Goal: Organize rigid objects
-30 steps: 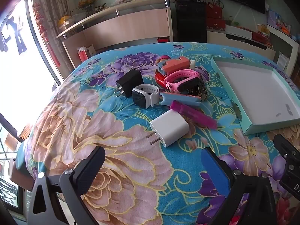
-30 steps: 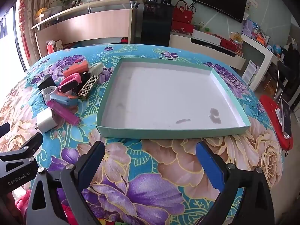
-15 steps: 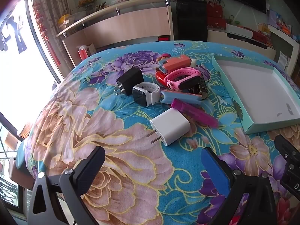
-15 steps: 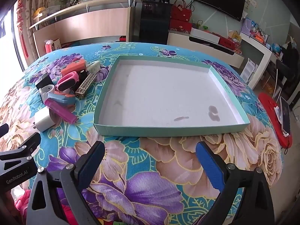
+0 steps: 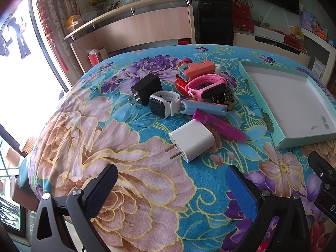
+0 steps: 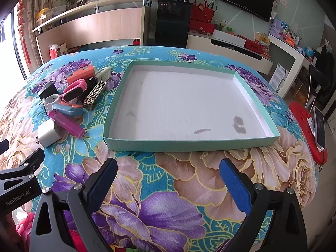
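A living room with a long shelf, a dark TV and a bright window sits behind a worktop point(image 5: 130, 189) covered in a blue cloth with big flowers.

The left tool point(image 5: 171, 178) is at the bottom of its frame. Its two fingers are spread wide and hold nothing. Just past them, in the middle of the frame, lies the white plug point(image 5: 192, 139), with its two metal pins pointing to the lower left. A purple stick point(image 5: 219, 125) touches its far side. Farther up is the pile: a white watch point(image 5: 164, 104), a black plug point(image 5: 147, 89), a blue clip point(image 5: 203, 110), a pink watch point(image 5: 206, 86) and an orange clip point(image 5: 198, 69), all bunched close together.

The right tool point(image 6: 168, 174) is also wide open and empty, low in its own frame. Right in front of it, filling the middle, is the green tray point(image 6: 189, 143). Its white inside has only a few dark marks and no things in it yet, so the job looks like it is just starting.

The white plug is closest to the left tool, so it is probably the first thing to pick. To do it well, bring the fingers down on the two flat sides of the plug, not on the pins. Take care not to bump the purple stick, since it could roll. Squeeze firmly, lift straight up, then carry it to the right and set it down flat inside the tray, near a corner, so there is room for the rest.
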Available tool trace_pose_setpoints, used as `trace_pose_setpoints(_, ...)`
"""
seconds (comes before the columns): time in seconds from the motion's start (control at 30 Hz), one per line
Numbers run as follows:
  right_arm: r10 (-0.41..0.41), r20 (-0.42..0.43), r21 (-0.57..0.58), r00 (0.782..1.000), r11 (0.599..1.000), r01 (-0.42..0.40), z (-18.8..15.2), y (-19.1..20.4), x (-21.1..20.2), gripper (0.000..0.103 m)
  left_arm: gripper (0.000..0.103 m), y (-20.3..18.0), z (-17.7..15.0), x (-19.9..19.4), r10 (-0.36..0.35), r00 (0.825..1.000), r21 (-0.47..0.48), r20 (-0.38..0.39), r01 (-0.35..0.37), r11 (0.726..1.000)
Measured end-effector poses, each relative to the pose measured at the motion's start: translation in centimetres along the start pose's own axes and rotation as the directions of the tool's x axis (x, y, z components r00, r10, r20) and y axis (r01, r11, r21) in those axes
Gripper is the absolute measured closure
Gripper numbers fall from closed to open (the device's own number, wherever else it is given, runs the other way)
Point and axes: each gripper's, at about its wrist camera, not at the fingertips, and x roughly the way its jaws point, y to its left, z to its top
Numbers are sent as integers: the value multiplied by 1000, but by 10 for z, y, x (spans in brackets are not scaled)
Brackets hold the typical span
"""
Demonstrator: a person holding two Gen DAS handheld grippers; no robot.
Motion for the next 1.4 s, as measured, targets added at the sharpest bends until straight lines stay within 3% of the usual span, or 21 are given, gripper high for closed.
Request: trace_pose_setpoints(1.4, 3, -18, 19, 1000, 1000, -2, -1, -3, 5, 5, 0, 0, -4, 3, 1, 1000, 1, -11, -1, 1000)
